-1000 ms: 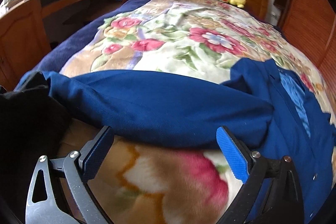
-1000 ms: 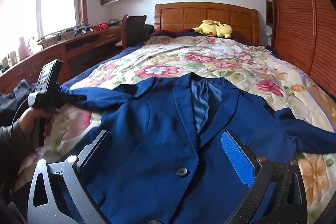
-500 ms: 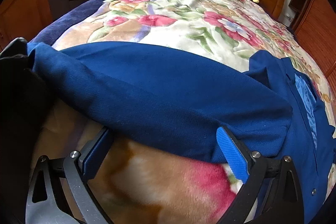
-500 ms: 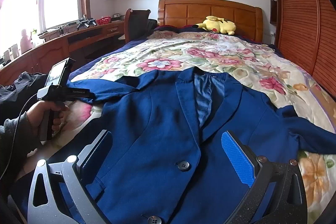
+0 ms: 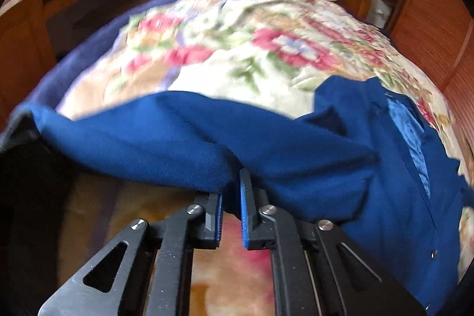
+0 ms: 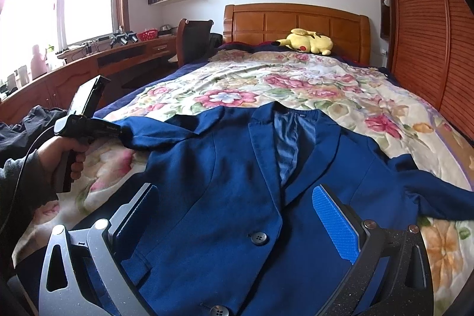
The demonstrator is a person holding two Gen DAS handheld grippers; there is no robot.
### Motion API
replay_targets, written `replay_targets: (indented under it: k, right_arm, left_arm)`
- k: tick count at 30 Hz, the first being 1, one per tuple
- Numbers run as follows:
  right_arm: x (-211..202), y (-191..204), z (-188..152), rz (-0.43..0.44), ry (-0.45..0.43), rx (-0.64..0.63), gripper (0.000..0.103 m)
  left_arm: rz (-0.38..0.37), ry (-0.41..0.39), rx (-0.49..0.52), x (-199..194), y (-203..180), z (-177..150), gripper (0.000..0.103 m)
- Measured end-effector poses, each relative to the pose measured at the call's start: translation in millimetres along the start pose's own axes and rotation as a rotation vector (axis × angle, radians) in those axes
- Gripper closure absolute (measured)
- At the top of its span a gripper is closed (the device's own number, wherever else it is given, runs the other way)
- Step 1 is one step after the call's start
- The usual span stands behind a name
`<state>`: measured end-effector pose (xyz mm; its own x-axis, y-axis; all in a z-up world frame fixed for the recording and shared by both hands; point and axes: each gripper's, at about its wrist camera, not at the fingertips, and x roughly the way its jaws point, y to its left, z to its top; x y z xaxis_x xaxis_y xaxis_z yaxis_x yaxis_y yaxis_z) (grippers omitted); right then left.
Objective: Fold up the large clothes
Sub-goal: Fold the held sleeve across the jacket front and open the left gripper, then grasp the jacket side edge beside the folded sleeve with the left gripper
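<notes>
A dark blue blazer (image 6: 237,185) lies front up on the floral blanket (image 6: 311,85), collar toward the headboard, both sleeves spread outward. My left gripper (image 5: 231,197) is shut on the near edge of the blazer's left sleeve (image 5: 183,144), with cloth pinched between the blue pads. In the right wrist view the left gripper (image 6: 118,132) shows at the left, held by a hand, at that sleeve (image 6: 160,135). My right gripper (image 6: 237,215) is open and empty, low over the blazer's front near its buttons.
A yellow plush toy (image 6: 305,41) lies by the wooden headboard (image 6: 296,22). A wooden desk (image 6: 103,61) and a chair (image 6: 192,40) stand along the left of the bed. Slatted wooden doors (image 6: 426,49) run along the right. Dark clothing (image 6: 23,126) lies at the far left.
My left gripper has closed from wide open onto the sleeve's near edge. The right gripper has stayed open and drifted slightly back, showing more of the blazer's front.
</notes>
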<state>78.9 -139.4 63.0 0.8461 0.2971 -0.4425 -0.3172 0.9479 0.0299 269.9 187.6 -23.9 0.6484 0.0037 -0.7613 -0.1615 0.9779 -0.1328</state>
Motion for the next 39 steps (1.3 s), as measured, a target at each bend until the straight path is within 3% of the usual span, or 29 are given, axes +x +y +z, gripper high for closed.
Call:
replay_targets:
  k: [7,14,20,26,29,33,35,37,39]
  right_arm:
    - [-2.8,-8.3,0.8,-0.015,-0.007,0.012,0.000]
    - [-6.4,-22.0,2.9,-0.045,-0.021,0.045,0.000]
    - [-8.2,-29.3,2.3,-0.056,-0.027,0.068,0.000]
    - [-8.9,-25.7,-0.1,-0.057,-0.021,0.063,0.000]
    - [-9.2,-24.7,1.3,-0.050,-0.021,0.059,0.000]
    - [-9.0,-24.8,1.0,-0.040,-0.015,0.046,0.000]
    - [-8.7,-25.2,1.6,-0.037,-0.012,0.041,0.000]
    - [-9.2,-24.9,1.2,-0.036,-0.011,0.037,0.000]
    - [-9.8,-25.1,0.9,-0.034,-0.010,0.033,0.000]
  left_arm:
    - [-0.056,-0.131,0.130,-52.8,-47.5,9.5,0.096]
    - [-0.159,-0.183,0.287,-90.2,-119.4,1.4,0.096]
    - [-0.180,-0.167,0.387,-99.5,-159.4,-15.0,0.096]
    - [-0.152,-0.098,0.429,-93.2,-162.0,-42.9,0.095]
    - [-0.157,-0.074,0.442,-96.7,-157.6,-55.9,0.084]
    - [-0.184,-0.097,0.464,-116.5,-152.8,-69.5,0.060]
    - [-0.196,-0.111,0.478,-127.5,-149.2,-74.0,0.054]
    - [-0.199,-0.125,0.481,-135.4,-143.1,-75.2,0.031]
    - [-0.198,-0.144,0.467,-140.0,-133.5,-73.2,0.024]
